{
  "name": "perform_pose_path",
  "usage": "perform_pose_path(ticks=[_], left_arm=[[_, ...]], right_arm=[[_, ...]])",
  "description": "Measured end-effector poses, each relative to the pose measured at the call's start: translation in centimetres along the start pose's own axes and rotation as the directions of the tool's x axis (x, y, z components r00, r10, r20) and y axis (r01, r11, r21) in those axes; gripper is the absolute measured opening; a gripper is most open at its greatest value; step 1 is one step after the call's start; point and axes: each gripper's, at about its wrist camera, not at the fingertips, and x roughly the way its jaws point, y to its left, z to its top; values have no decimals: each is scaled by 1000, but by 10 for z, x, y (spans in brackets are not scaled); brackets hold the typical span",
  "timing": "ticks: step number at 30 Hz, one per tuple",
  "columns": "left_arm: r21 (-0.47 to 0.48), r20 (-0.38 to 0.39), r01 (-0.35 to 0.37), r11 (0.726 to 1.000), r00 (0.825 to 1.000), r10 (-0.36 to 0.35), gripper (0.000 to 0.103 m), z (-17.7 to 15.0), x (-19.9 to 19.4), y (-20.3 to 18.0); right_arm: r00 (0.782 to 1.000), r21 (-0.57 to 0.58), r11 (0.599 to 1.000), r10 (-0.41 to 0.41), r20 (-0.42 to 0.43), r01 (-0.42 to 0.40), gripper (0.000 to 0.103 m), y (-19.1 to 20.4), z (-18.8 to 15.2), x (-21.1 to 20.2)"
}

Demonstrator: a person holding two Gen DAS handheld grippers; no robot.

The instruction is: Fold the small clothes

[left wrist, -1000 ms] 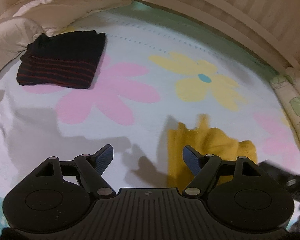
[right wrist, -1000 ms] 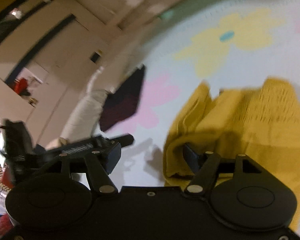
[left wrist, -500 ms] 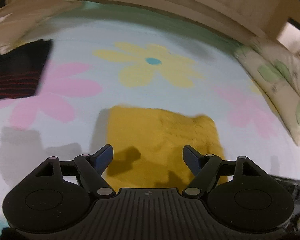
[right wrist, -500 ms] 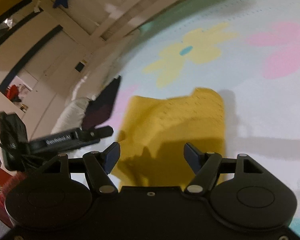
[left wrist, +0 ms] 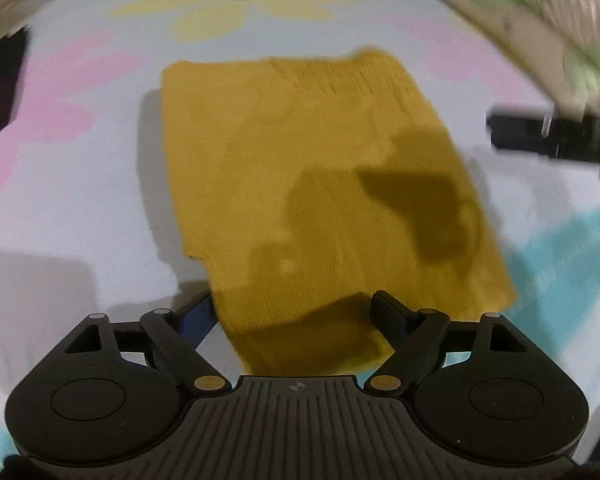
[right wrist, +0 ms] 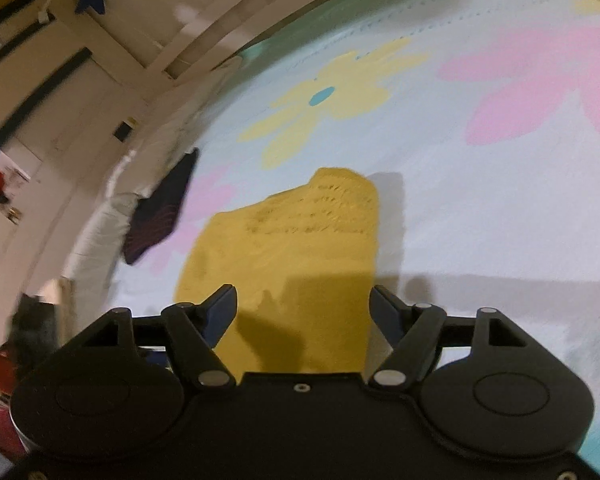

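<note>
While the yellow garment (left wrist: 320, 184) lies folded flat on the flowered bed sheet (left wrist: 80, 216), the left hand-held gripper (left wrist: 296, 312) hangs over its near edge, jaws opening, gripping nothing; the right hand-held gripper (right wrist: 302, 304) stands apart, empty; a dark folded garment (right wrist: 160, 208) lies well apart.

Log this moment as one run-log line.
stage: folding | yellow garment: flat on flowered sheet | left gripper: opening, cloth between jaws | right gripper: open above garment | dark striped garment: set aside
</note>
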Motion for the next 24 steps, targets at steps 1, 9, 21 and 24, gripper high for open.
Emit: perform_pose_path(ticks=[1, 9, 21, 24], left_arm=[[-49, 38, 23, 999, 999, -21, 82, 3, -6, 7], [-312, 186, -5, 950, 980, 66, 83, 19, -29, 38], [-130, 140, -145, 981, 977, 163, 83, 17, -19, 0], [-115, 135, -148, 982, 977, 163, 83, 17, -15, -2]], right_arm=[[1000, -29, 999, -19, 7, 19, 76, 3, 2, 2], [995, -202, 975, -88, 52, 97, 94, 40, 13, 30], [959, -212, 936, -285, 7, 280, 102, 19, 21, 74], [945, -144, 935, -327, -7, 323, 103, -8, 21, 69]])
